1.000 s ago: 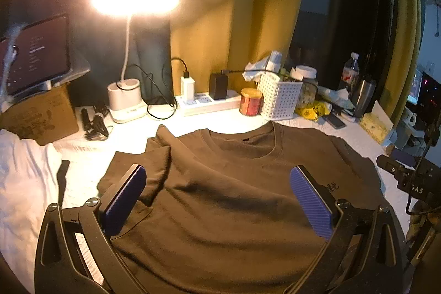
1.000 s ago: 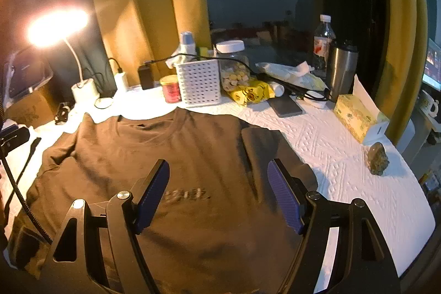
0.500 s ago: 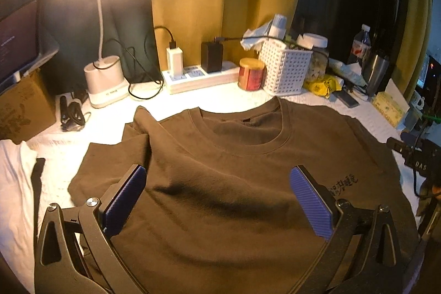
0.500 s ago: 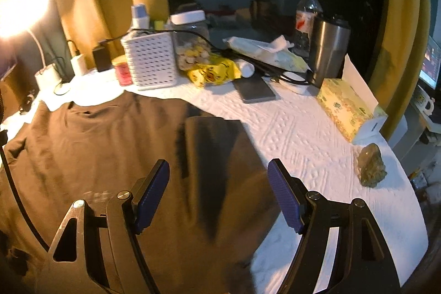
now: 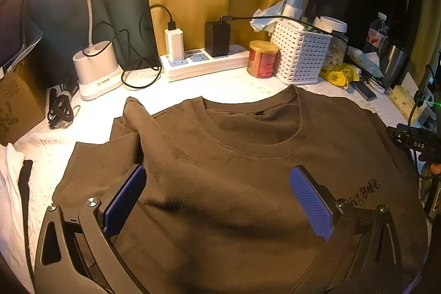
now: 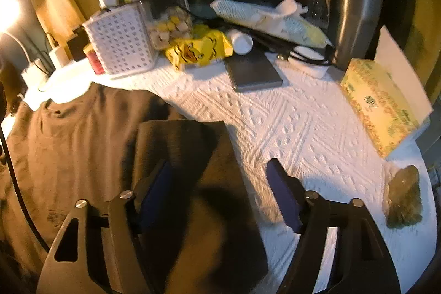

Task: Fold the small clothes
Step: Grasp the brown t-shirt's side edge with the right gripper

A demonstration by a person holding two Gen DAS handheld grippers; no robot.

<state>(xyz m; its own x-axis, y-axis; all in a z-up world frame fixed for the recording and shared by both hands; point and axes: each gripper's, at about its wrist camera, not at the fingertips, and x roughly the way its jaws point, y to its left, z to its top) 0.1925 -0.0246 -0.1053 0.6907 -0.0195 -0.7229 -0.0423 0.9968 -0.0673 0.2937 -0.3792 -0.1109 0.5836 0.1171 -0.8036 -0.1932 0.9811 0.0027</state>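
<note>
A brown shirt (image 5: 248, 183) lies flat on the white-covered table (image 6: 303, 128), collar toward the basket (image 5: 300, 51) and power strip (image 5: 204, 62). The left gripper (image 5: 217, 194) hangs over its chest, fingers spread, holding nothing. The right gripper (image 6: 217, 192) hangs over the folded-in sleeve (image 6: 182, 145) at the shirt's edge, fingers likewise spread.

- The dark device (image 5: 419, 141) at the right edge of the left wrist view bears the white letters "DAS".
- The brown shirt (image 5: 248, 170) carries a small dark print on its chest, too small to read.
- The yellow tissue box (image 6: 380, 104) shows green characters, unreadable.
- The lamp base (image 5: 96, 73) has a tiny illegible label.
</note>
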